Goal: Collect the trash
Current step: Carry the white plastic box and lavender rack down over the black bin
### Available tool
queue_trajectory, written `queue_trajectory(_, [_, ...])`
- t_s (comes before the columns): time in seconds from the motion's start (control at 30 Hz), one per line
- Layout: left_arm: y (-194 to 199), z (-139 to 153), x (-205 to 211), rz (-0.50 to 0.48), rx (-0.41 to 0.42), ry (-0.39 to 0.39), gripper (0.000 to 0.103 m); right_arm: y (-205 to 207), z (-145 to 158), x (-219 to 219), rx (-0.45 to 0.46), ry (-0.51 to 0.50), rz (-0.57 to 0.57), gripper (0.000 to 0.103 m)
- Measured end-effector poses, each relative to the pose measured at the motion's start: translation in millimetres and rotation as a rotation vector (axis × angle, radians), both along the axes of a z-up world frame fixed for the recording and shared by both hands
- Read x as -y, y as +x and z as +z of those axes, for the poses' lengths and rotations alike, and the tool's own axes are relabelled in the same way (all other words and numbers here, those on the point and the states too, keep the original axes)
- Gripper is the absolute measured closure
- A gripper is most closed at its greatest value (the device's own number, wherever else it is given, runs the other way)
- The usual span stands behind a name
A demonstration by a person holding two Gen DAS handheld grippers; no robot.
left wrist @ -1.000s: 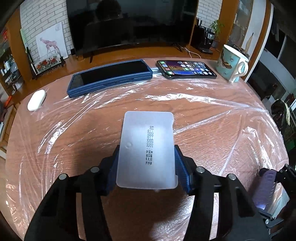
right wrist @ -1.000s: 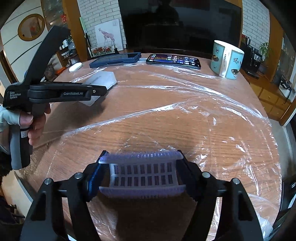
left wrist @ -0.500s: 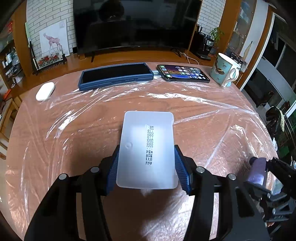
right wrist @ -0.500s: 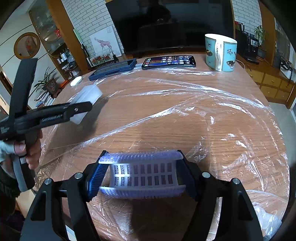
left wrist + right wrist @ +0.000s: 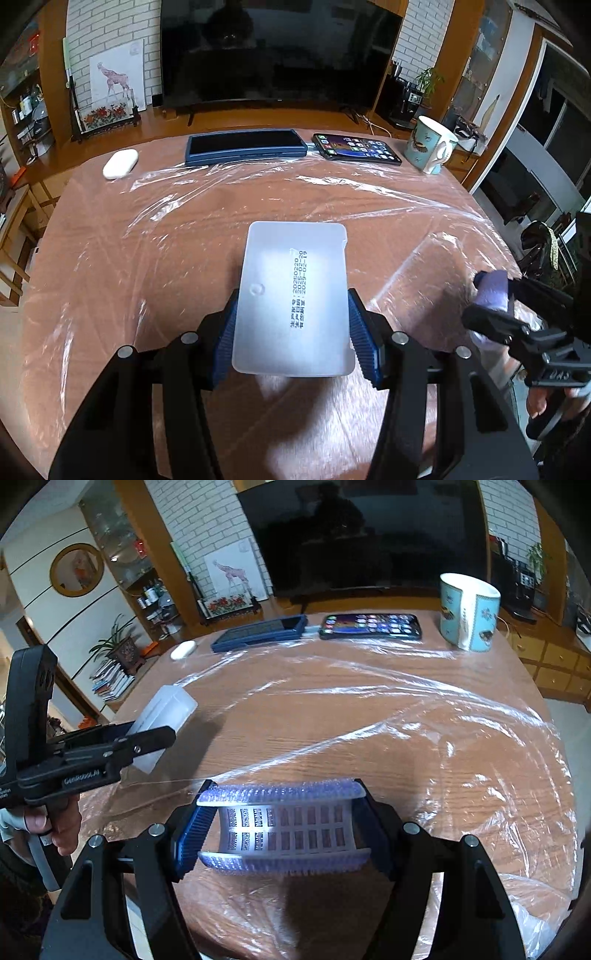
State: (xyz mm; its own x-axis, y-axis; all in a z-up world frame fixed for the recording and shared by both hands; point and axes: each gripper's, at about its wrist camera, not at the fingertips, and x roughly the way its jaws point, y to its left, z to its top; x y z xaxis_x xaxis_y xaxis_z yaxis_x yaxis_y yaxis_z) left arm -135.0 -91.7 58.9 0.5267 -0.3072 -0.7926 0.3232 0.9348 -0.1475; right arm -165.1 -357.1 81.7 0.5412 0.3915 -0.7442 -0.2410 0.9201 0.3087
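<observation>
My left gripper (image 5: 293,332) is shut on a frosted white plastic box (image 5: 293,295) with printed dates, held above the wooden table. That box also shows in the right wrist view (image 5: 162,720), with the left gripper (image 5: 147,738) at the left. My right gripper (image 5: 284,827) is shut on a purple perforated plastic tray (image 5: 284,827), held above the table's near edge. The right gripper and purple tray show at the right of the left wrist view (image 5: 491,291).
A round wooden table (image 5: 184,236) is covered in clear plastic film. At its far side lie a white mouse (image 5: 120,163), a blue-cased tablet (image 5: 245,146), a lit phone (image 5: 356,148) and a teal mug (image 5: 430,144). A TV stands behind.
Both grippers have pulled back and up from the table with their items still held. The right gripper has come further into the left wrist view.
</observation>
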Motion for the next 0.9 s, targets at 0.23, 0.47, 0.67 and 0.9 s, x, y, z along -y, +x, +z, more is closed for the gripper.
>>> queue_trajectory(0.23, [-26,9,-12,0.002,0.008,-0.012,0.048,-13,12,-8,0.018,0.005,0.033,0.031])
queue_trajectory(0.47, [-42,10,-18,0.003,0.006,-0.007,0.048,-28,18,-12,0.028,0.004,0.054,0.031])
queue_trajectory(0.67, [-59,9,-22,-0.003,0.001,-0.022,0.048,-40,22,-15,0.034,0.005,0.058,0.031])
queue_trajectory(0.9, [-78,15,-22,-0.036,0.013,-0.039,0.048,-54,28,-19,0.044,0.006,0.075,0.031])
